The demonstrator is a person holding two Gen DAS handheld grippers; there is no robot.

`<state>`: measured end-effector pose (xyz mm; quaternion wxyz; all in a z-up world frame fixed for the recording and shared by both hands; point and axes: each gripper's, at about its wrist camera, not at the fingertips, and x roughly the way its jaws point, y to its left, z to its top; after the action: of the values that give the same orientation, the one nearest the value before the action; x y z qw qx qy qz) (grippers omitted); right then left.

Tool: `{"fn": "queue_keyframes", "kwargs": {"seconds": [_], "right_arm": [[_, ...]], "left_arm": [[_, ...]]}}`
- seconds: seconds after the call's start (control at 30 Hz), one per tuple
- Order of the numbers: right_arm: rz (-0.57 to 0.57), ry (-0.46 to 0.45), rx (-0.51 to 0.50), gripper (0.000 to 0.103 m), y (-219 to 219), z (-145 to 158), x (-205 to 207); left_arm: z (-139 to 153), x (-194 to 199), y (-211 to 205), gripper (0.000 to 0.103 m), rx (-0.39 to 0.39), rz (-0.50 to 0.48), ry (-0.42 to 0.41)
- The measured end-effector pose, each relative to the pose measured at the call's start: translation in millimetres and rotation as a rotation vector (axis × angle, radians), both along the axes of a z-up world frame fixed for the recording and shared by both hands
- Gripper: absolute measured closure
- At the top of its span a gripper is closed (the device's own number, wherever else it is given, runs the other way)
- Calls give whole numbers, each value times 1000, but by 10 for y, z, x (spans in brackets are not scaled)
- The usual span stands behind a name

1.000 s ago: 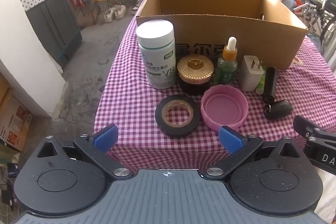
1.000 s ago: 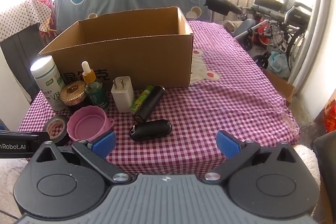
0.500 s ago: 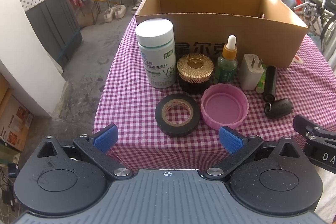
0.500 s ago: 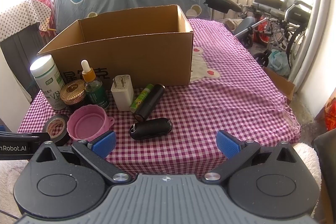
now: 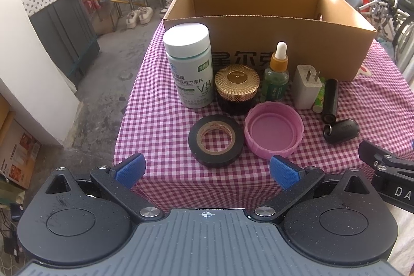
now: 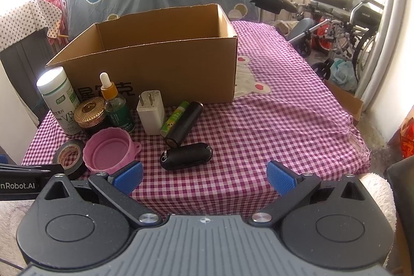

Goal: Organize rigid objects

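Change since earlier: both views sit slightly nearer the desk [image 5: 145, 105] than a second ago; every item lies where it lay.
Left claw [image 5: 206, 170]: blue pads spread wide, holding nothing, short of the desk's near edge, in line with the black tape roll [image 5: 216, 142].
Right claw [image 6: 204, 176]: wide apart too, empty, facing the black key fob [image 6: 186, 156].
Box: the open cardboard box [image 6: 155, 64] stands at the back of the checked cloth; its floor is hidden by the front wall, so its contents cannot be told.
Row before the box: white pill bottle [image 5: 190, 66], gold-lidded dark jar [image 5: 237, 88], green dropper bottle [image 5: 276, 74], white plug adapter [image 5: 306, 87], green tube [image 5: 319, 95], black cylinder [image 5: 331, 101].
Front row: tape roll, pink lid [image 5: 274, 133] lying open side up just beside it, then the key fob.
Hard to read: the box's printed characters are half covered by the bottles; bottle labels are too small to read; each view cuts off the other claw at its edge.
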<state>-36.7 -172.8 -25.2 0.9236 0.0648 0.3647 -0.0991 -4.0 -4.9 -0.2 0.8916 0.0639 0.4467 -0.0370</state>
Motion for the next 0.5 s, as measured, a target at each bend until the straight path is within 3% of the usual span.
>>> {"fn": "queue_keyframes", "kwargs": {"seconds": [0.5], "right_arm": [[-1,0,-1,0,0,-3,-2]], "left_arm": [[-3,5,-1,0,4,1,1]]}}
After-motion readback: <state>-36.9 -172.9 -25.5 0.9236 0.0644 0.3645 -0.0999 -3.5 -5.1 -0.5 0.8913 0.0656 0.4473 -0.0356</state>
